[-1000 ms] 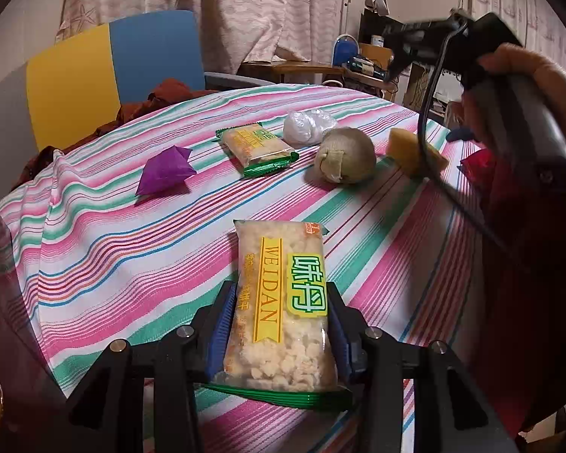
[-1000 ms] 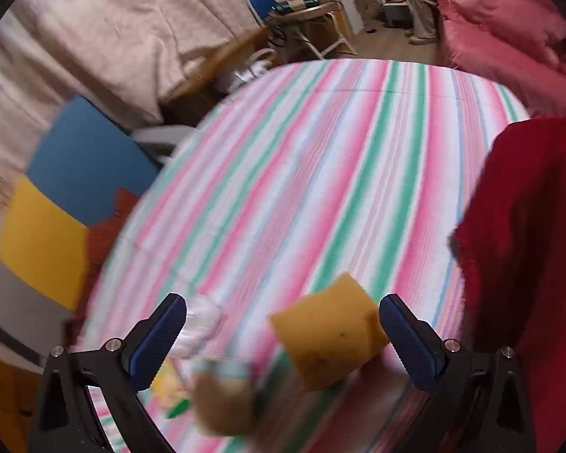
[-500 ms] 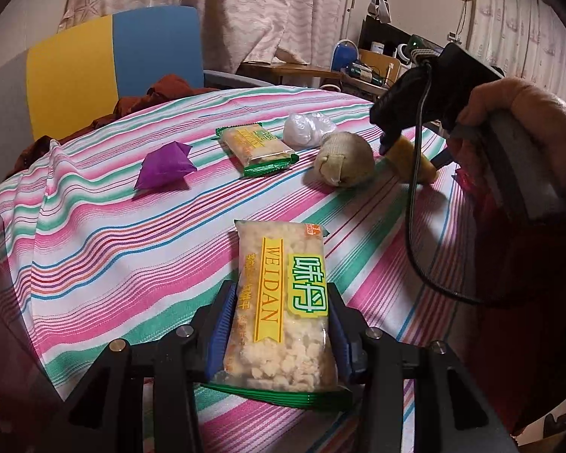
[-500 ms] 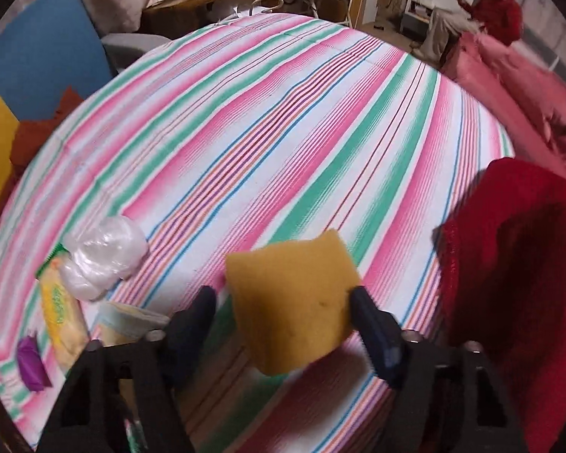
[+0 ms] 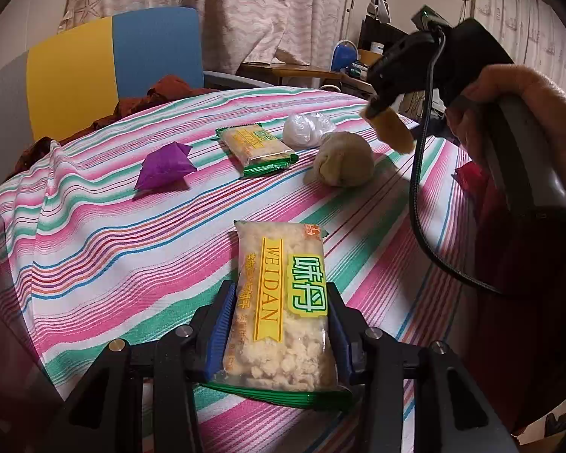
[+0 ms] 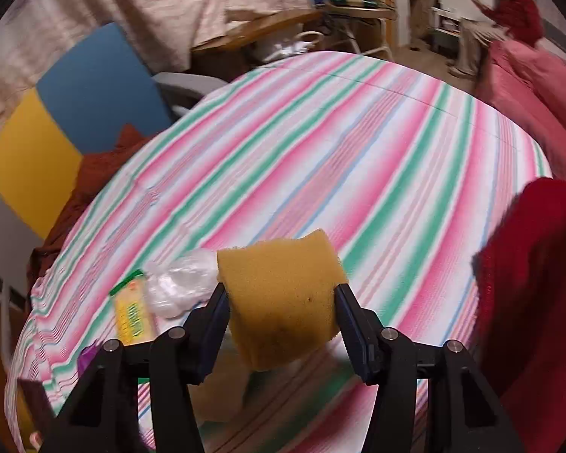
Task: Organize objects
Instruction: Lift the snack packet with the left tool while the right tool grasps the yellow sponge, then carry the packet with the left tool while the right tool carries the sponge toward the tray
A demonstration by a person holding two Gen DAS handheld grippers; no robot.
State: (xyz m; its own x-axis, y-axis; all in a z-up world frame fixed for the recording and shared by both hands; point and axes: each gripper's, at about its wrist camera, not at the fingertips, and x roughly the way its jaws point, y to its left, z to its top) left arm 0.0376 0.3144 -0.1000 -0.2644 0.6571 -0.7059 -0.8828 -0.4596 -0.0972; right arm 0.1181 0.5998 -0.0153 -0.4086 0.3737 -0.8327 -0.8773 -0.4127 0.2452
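Observation:
My left gripper (image 5: 281, 324) is shut on a yellow-and-green snack packet (image 5: 281, 302), held just above the striped tablecloth (image 5: 113, 234). My right gripper (image 6: 281, 315) is shut on a yellow sponge (image 6: 283, 298), lifted off the cloth; the left wrist view shows the sponge (image 5: 390, 130) in the air under that gripper, held by a hand (image 5: 517, 113). On the cloth lie a second snack packet (image 5: 256, 145), a purple pouch (image 5: 166, 166), a white plastic bag (image 5: 307, 130) and a beige round bundle (image 5: 343, 158).
A blue and yellow chair (image 5: 109, 64) stands behind the table with a brown cloth (image 5: 151, 94) on it. A red cloth (image 6: 536, 283) lies at the table's right edge. A person in red (image 6: 517, 7) sits far back, near a desk (image 6: 283, 26).
My right gripper closed on the yellow sponge and lifted it off the cloth. My left gripper kept hold of the snack packet and hardly moved.

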